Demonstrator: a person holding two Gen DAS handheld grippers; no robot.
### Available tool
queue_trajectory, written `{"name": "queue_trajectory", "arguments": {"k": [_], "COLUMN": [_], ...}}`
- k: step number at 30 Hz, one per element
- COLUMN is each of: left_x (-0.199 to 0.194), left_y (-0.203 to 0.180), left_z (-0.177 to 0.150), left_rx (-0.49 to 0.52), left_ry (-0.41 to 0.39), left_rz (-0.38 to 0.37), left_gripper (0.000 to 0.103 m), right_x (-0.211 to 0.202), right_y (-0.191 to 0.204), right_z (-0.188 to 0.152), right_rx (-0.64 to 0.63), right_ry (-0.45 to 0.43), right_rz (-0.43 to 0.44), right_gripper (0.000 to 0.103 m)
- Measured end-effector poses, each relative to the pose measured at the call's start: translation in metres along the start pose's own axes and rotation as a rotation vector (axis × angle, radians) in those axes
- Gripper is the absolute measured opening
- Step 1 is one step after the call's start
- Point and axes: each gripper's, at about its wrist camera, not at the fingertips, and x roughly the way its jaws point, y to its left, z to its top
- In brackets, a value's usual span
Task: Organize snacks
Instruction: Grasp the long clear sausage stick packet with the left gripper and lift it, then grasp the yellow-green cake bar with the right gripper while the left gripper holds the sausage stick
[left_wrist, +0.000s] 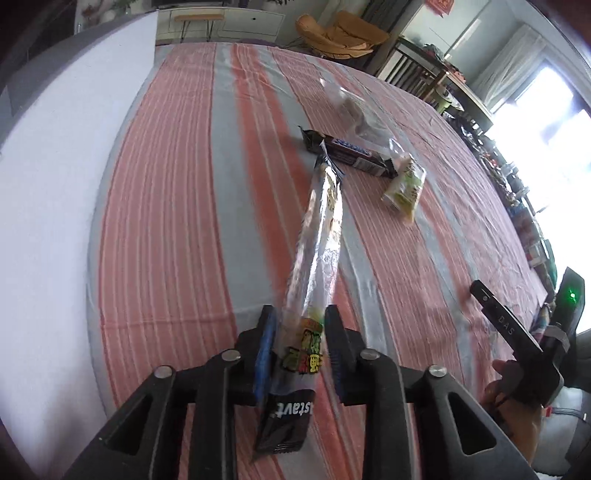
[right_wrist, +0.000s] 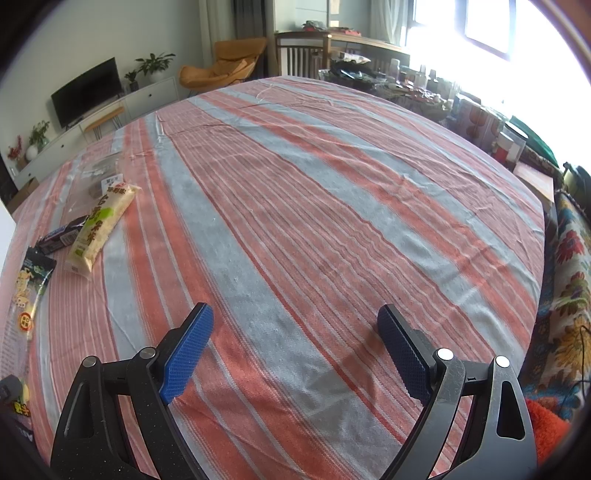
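The long foil packet (left_wrist: 321, 236) runs lengthwise away from the left tool (left_wrist: 299, 350), its far tip touching the dark chocolate bar (left_wrist: 351, 155), its near end lying between the blue pads (left_wrist: 264, 354). The jaws stand partly apart around it; I cannot tell whether they press it. A pale green packet (left_wrist: 404, 188) lies just beside the bar on the striped table (left_wrist: 177, 184). The right tool (right_wrist: 295, 350) hangs wide open over bare cloth, well apart from the snacks.
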Motion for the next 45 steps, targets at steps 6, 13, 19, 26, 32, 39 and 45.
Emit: {"name": "queue_trajectory", "arguments": {"k": [6, 13, 19, 26, 32, 39, 45], "left_x": [-0.001, 0.015, 0.021, 0.02, 0.018, 0.017, 0.017], "left_y": [0.012, -0.006, -0.011, -0.009, -0.009, -0.007, -0.008], "left_z": [0.006, -0.003, -0.011, -0.014, -0.013, -0.013, -0.012], "left_rx": [-0.025, 0.115, 0.176, 0.175, 0.194, 0.187, 0.186], "left_ry": [-0.061, -0.089, -0.176, -0.184, -0.171, -0.184, -0.184], "left_rz": [0.089, 0.209, 0.257, 0.257, 0.253, 0.256, 0.256], "left_gripper": [0.088, 0.102, 0.103, 0.103, 0.103, 0.103, 0.103], "right_x": [0.0, 0.0, 0.0, 0.0, 0.0, 0.0, 0.0], "right_y": [-0.001, -0.001, 0.0, 0.001, 0.001, 0.0, 0.0], "right_z": [0.0, 0.0, -0.001, -0.001, -0.001, -0.001, 0.0], "right_rx": [0.0, 0.0, 0.0, 0.0, 0.0, 0.0, 0.001], "right_ry": [-0.001, -0.001, -0.001, -0.001, -0.002, -0.002, -0.002], "right_rz": [0.0, 0.0, 0.0, 0.0, 0.0, 0.0, 0.002], "right_gripper": [0.093, 0.093, 0.093, 0.093, 0.093, 0.093, 0.093]}}
